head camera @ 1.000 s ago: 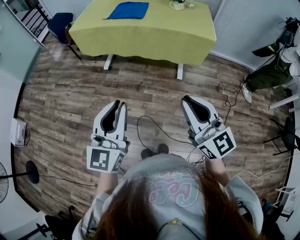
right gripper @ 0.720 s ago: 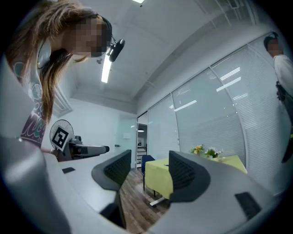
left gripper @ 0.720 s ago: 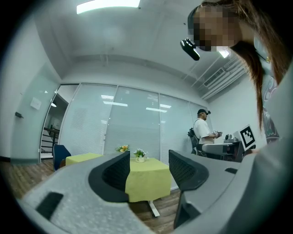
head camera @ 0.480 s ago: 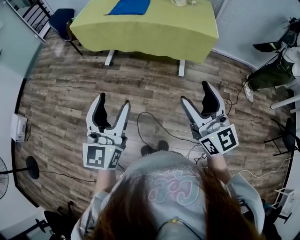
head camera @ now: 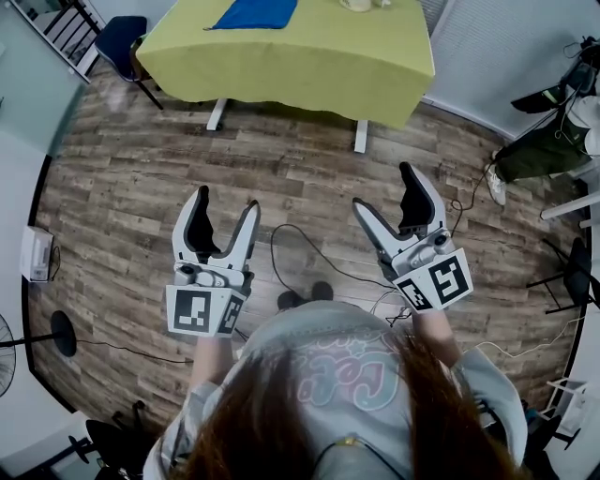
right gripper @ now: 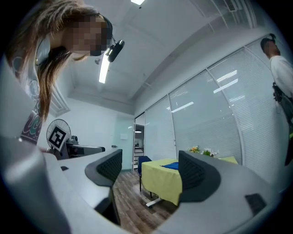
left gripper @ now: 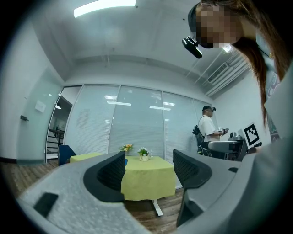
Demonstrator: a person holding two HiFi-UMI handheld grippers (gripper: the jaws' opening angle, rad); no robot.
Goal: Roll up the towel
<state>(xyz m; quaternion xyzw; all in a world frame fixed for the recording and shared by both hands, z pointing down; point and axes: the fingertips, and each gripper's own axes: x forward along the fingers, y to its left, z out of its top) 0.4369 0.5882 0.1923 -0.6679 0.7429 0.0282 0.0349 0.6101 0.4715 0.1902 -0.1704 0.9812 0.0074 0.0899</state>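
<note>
Far ahead lies the towel [head camera: 253,12]; left claw [head camera: 227,199] and right claw [head camera: 384,186], just opened wide, empty.

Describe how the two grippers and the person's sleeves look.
The left gripper and right gripper are both light grey, each with two long tapered jaws lined with black ribbed pads. At the rear of each sits a white cube printed with black square markers. The sleeves are pale grey-blue, part of a top with pastel lettering.
</note>
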